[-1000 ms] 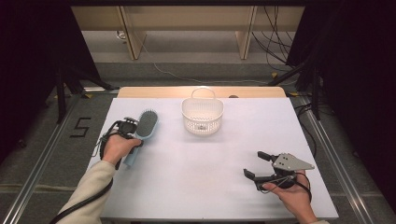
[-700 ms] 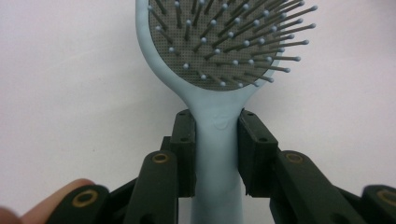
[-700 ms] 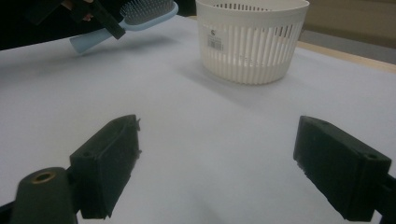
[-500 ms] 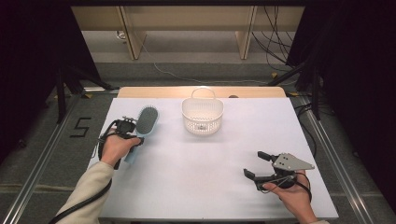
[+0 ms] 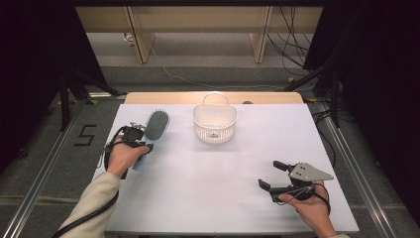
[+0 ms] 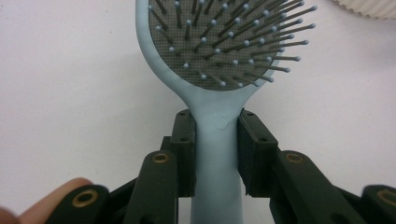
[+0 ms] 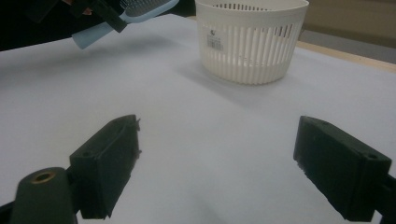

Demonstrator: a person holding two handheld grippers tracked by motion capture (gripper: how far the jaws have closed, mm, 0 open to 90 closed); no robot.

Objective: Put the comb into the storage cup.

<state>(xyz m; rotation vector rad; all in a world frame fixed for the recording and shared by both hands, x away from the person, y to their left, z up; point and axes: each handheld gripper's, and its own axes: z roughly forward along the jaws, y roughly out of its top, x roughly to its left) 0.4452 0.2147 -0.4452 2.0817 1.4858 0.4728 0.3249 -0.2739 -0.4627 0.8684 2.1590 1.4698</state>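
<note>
Left gripper [image 6: 217, 154] has its jaws clamped on the brush [image 6: 219, 70] at the neck, head out ahead, bristles up. Looks light and stiff, smooth plastic, so it may twist; the neck seems a sound hold. Right gripper [image 5: 272, 174] is wide open, holding nothing.

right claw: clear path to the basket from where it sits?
Probably yes. The right claw is open and holds nothing, and bare white table lies between it and the basket. The hairbrush sits off to the side in the left claw.
</note>
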